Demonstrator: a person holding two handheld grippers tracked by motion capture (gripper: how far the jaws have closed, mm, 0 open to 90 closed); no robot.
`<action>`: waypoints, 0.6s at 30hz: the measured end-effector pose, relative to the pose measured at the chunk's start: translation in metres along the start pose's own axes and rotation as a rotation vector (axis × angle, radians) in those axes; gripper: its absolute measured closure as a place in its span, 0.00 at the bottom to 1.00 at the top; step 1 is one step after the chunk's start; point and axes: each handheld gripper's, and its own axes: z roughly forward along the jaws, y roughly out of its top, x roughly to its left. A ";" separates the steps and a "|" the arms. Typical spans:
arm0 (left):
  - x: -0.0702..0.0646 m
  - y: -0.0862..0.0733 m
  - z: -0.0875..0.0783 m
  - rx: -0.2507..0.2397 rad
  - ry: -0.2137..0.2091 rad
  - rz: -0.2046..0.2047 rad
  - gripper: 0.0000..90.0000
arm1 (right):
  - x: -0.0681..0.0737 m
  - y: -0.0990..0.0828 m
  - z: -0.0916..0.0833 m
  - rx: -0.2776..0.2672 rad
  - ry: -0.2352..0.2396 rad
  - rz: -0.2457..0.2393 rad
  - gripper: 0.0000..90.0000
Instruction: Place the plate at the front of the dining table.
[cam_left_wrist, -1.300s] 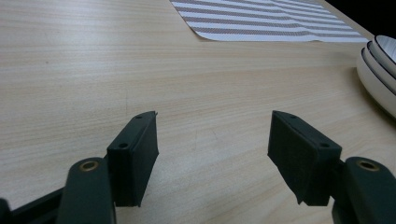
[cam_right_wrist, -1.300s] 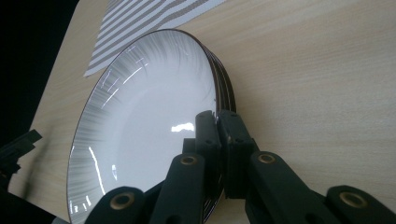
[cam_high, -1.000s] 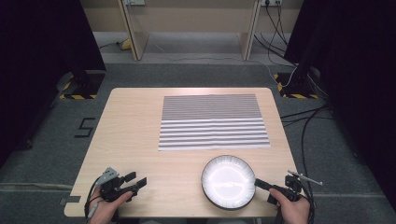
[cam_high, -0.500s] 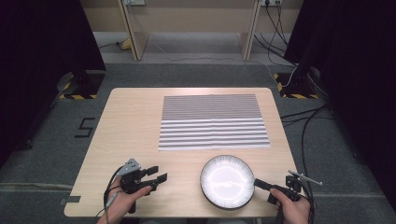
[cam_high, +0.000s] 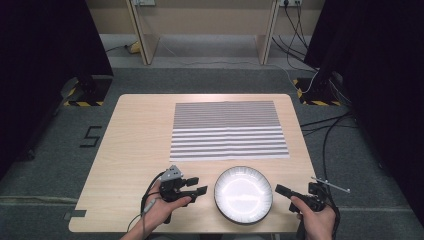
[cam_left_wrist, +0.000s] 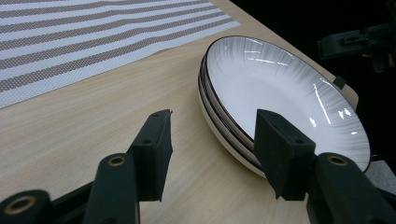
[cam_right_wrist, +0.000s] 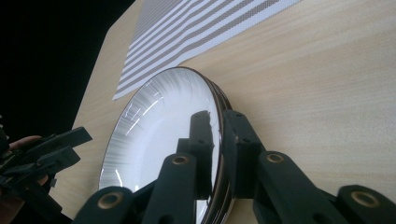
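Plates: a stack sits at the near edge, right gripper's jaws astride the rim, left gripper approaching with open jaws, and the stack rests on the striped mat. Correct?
Not quite. The plates rest on bare table, just short of the mat, as the high view shows. The rest holds: right gripper astride the rim, left gripper open.

The plates (cam_high: 243, 194) are glossy white inside, with fine grey lines raying from the middle toward a thin dark brown rim; in the left gripper view (cam_left_wrist: 285, 88) the stacked edges show cream bands parted by dark brown lines; the placemat (cam_high: 229, 129) carries level stripes of grey-brown and white, finely dotted in its weave; the table (cam_high: 135, 145) is pale beige wood with a faint straight grain; the left gripper (cam_high: 196, 186) is black with a grey plate on top, its jaws matt black with brass-coloured pins; the right gripper (cam_high: 281, 190) is black as well; the floor (cam_high: 60, 165) is dark grey, marked with a black figure five (cam_high: 90, 136); yellow-and-black hazard stripes (cam_high: 82, 103) edge the stands.
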 end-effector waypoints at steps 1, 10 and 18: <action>-0.001 0.001 0.002 0.002 0.001 -0.001 0.53 | 0.000 -0.001 0.001 0.011 -0.011 -0.007 0.86; -0.014 0.002 0.023 0.053 -0.031 0.016 0.58 | 0.002 -0.013 0.012 0.080 -0.020 -0.016 0.92; -0.017 0.005 0.036 0.092 -0.013 0.021 0.64 | 0.003 -0.010 0.012 0.109 -0.041 -0.032 0.96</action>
